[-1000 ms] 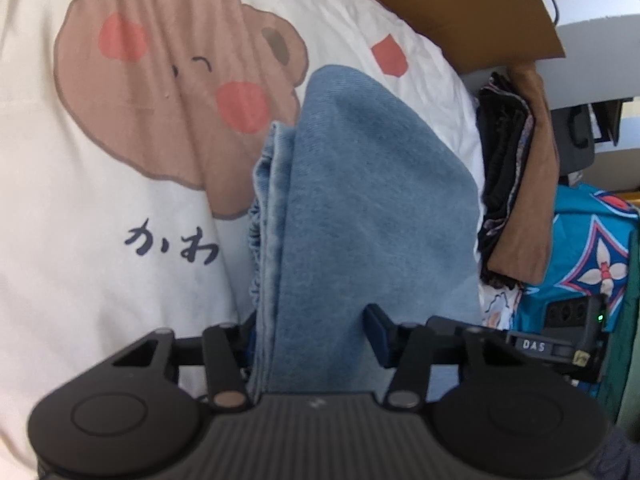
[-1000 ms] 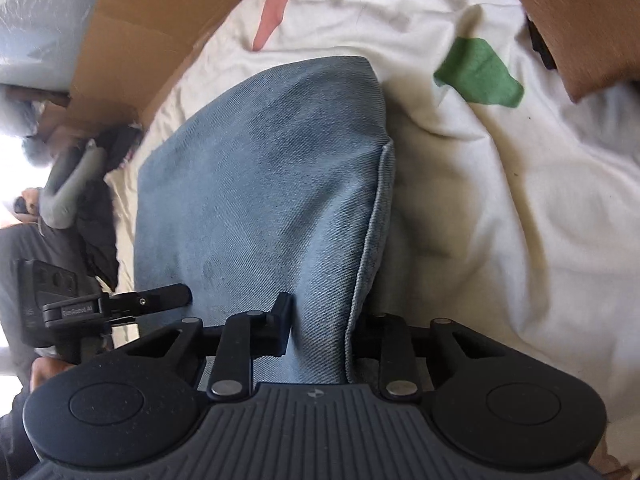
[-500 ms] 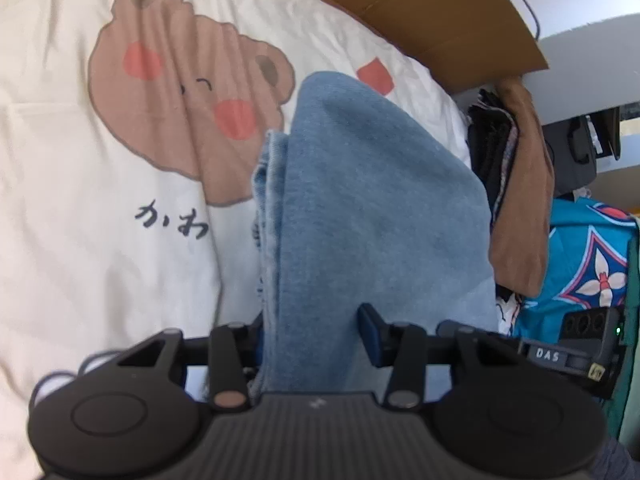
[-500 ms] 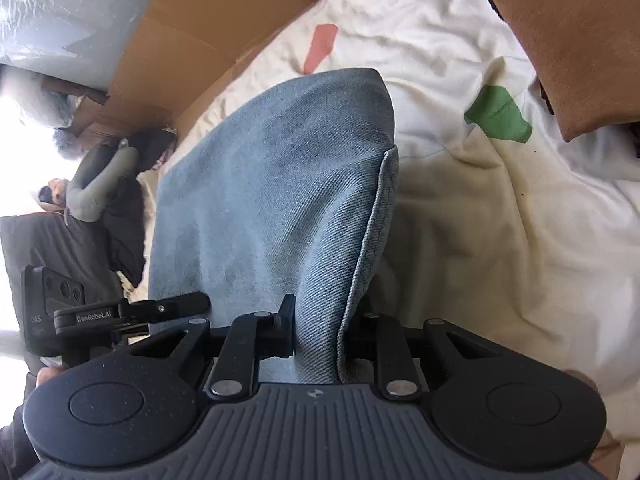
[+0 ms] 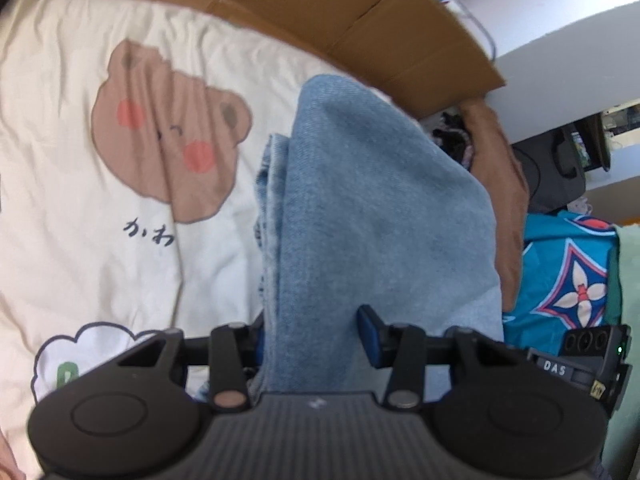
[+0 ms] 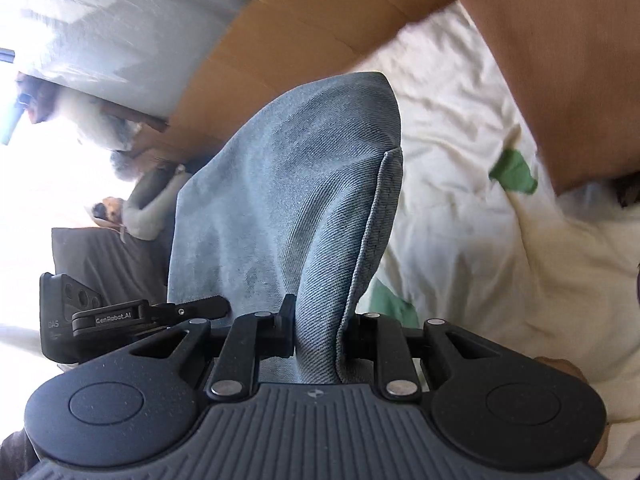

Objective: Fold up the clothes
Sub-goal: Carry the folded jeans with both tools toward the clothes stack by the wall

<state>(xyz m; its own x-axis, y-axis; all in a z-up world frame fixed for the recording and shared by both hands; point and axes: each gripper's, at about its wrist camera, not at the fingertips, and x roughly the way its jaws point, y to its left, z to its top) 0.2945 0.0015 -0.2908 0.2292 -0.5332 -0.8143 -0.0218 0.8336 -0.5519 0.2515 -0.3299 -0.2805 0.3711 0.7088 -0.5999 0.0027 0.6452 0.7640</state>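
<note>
Nearest, the left gripper [image 5: 312,336] is pinching one near corner of the folded blue denim garment [image 5: 376,216], jaws drawn in on the cloth, while the right gripper [image 6: 318,328] is clamping the other corner tightly. The denim is running lengthwise straight away from both claws, hanging above the cream bedspread [image 5: 80,240] toward its far edge, where a cardboard sheet [image 5: 320,12] is standing.

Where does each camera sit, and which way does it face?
Left wrist: on the left gripper, facing along its fingers over blue denim jeans toward a cream bear-print bedsheet; the right gripper shows.
Right wrist: on the right gripper, facing the same jeans, sheet and brown cardboard; the left gripper shows.
Shared: jeans, sheet, cardboard.
</note>
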